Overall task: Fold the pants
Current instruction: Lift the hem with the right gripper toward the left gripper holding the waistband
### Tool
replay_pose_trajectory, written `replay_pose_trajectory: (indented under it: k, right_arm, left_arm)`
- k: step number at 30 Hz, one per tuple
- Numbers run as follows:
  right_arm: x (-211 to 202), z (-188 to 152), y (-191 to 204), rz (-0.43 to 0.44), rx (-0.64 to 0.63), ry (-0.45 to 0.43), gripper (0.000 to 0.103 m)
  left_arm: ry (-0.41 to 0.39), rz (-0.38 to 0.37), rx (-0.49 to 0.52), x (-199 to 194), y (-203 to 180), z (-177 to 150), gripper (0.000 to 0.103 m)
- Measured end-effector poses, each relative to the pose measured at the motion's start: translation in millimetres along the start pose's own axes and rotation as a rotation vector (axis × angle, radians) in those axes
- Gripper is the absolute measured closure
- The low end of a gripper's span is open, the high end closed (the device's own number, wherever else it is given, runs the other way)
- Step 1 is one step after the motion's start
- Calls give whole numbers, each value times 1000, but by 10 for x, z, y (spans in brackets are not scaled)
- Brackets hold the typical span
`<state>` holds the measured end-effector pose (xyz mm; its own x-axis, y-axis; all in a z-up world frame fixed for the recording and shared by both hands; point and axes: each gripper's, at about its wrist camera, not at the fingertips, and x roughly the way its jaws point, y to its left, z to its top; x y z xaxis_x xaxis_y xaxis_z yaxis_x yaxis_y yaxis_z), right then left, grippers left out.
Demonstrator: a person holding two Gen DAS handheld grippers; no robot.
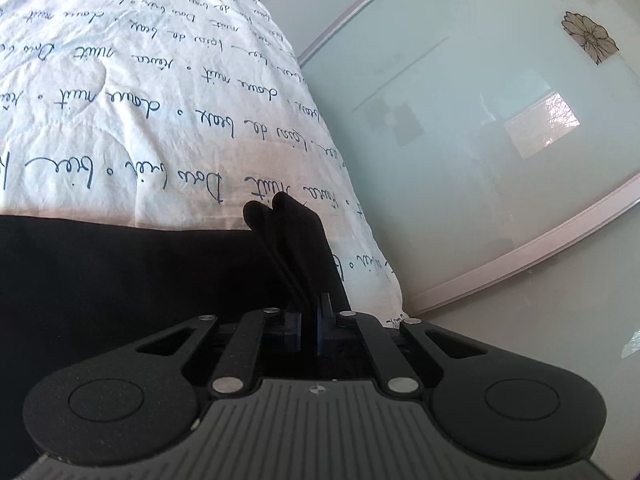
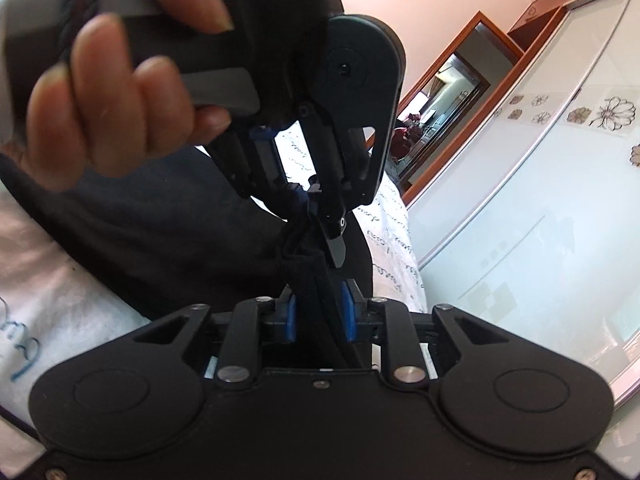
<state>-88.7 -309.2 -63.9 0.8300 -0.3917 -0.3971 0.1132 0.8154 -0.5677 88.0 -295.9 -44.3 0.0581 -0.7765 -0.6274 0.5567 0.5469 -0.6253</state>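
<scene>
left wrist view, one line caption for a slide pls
Left gripper pinches bunched black pants over a script-printed bedspread.

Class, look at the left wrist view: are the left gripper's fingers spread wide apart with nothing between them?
No: the left gripper is shut on a bunched fold of the black pants above the white lettered bedspread.

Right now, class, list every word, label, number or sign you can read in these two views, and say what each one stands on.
"nuit": dark cursive print repeated across the white bed cover, upside down in the left wrist view.
"de": same print; the other words cannot be read with confidence.
Brown cabinet: small emblems, too small to read.
Pants and wardrobe door: no text; the door has only flower prints.
</scene>
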Motion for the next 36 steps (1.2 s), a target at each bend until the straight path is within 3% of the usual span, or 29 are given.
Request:
replay_pose_trajectory:
  k: [2, 12, 18, 27, 36]
  right_arm:
    - [-48, 44, 7, 3, -3, -15, 96]
    - [-202, 211, 236, 94, -36, -86, 97]
    - [-288, 390, 501, 192, -55, -139, 97]
    - [-289, 752, 823, 305, -22, -159, 97]
    - [-151, 902, 1103, 400, 14, -159, 97]
  left_arm:
    - [-20, 15, 25, -96, 2, -27, 96]
    - [-106, 135, 111, -701, 212, -195, 97]
    - [-155, 232, 138, -1092, 446, -312, 97]
    - [-186, 320, 117, -1395, 876, -338, 97]
    - [-209, 412, 119, -1668, 1194, -332, 96]
